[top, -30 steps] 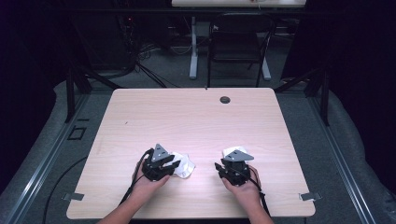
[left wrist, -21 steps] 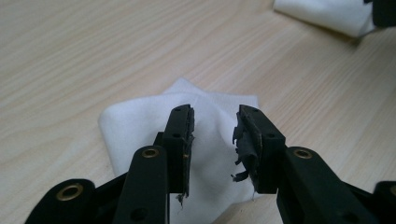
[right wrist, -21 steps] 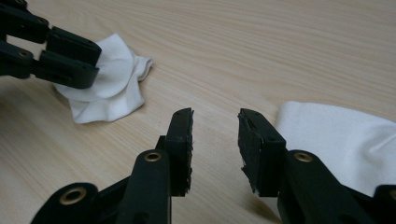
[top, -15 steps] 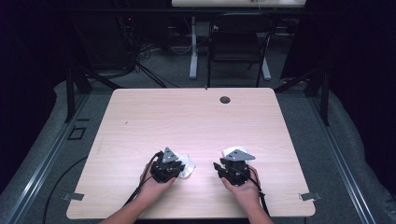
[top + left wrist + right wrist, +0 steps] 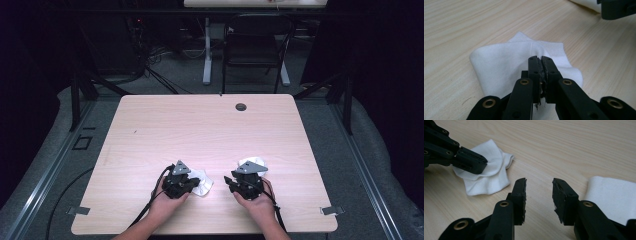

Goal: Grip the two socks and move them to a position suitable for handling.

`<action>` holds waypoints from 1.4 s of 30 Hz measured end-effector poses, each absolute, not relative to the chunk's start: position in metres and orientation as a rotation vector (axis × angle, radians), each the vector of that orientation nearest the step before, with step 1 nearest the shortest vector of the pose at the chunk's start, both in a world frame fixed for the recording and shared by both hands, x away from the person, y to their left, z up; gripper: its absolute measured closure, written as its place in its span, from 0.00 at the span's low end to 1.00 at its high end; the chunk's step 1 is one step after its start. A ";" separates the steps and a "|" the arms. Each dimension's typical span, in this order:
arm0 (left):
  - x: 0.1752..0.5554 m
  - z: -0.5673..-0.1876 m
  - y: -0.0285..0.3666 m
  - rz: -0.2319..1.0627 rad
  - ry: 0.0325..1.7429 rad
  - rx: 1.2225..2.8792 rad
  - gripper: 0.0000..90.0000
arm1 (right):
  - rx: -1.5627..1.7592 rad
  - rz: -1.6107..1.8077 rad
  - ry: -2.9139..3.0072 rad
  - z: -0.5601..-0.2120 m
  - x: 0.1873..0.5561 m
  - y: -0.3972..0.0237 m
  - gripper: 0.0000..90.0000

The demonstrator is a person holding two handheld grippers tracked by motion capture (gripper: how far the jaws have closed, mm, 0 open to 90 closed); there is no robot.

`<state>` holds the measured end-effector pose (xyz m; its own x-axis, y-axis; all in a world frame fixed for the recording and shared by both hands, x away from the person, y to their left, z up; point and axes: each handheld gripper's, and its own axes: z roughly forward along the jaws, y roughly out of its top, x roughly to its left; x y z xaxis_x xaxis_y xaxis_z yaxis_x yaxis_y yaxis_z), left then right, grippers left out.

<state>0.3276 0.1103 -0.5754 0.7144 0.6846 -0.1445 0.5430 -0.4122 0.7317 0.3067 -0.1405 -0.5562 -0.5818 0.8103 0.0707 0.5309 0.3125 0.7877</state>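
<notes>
- High view: the person's two hands rest on the near edge of the wooden table (image 5: 200, 130). The left gripper (image 5: 187, 184) sits on a crumpled white sock (image 5: 202, 181), and the right gripper (image 5: 239, 181) lies well apart from it, just in front of a second white sock (image 5: 254, 163) (partly hidden under its grey plate).
- Left gripper view: the left gripper (image 5: 541, 60) has just been closing, and its jaws now stand pressed together with a fold of the white sock (image 5: 504, 62) pinched between the pads. The sock lies bunched on the table (image 5: 461, 22).
- Right gripper view: the right gripper (image 5: 539, 183) has its jaws spread, and they have just been opening a little; bare table (image 5: 574, 145) shows between them. The second white sock (image 5: 614, 195) lies just beside its right jaw, and farther left the left gripper (image 5: 477, 162) clamps the white sock (image 5: 491, 177).
</notes>
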 end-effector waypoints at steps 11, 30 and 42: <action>0.329 -0.555 0.118 0.231 0.898 2.048 0.97 | 1.141 1.207 2.336 -0.559 0.308 -0.120 0.86; 0.333 -0.546 0.133 0.229 0.926 1.988 0.97 | 1.066 1.140 2.487 -0.582 0.322 -0.082 1.00; 0.336 -0.550 0.166 0.251 1.057 2.009 0.96 | 1.116 1.115 2.472 -0.580 0.325 -0.096 1.00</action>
<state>0.3358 0.1658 -0.5497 0.6260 0.7564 -0.1897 0.5900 -0.3004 0.7495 0.3250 -0.0956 -0.5805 -0.6917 0.7134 0.1119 0.5561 0.4273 0.7129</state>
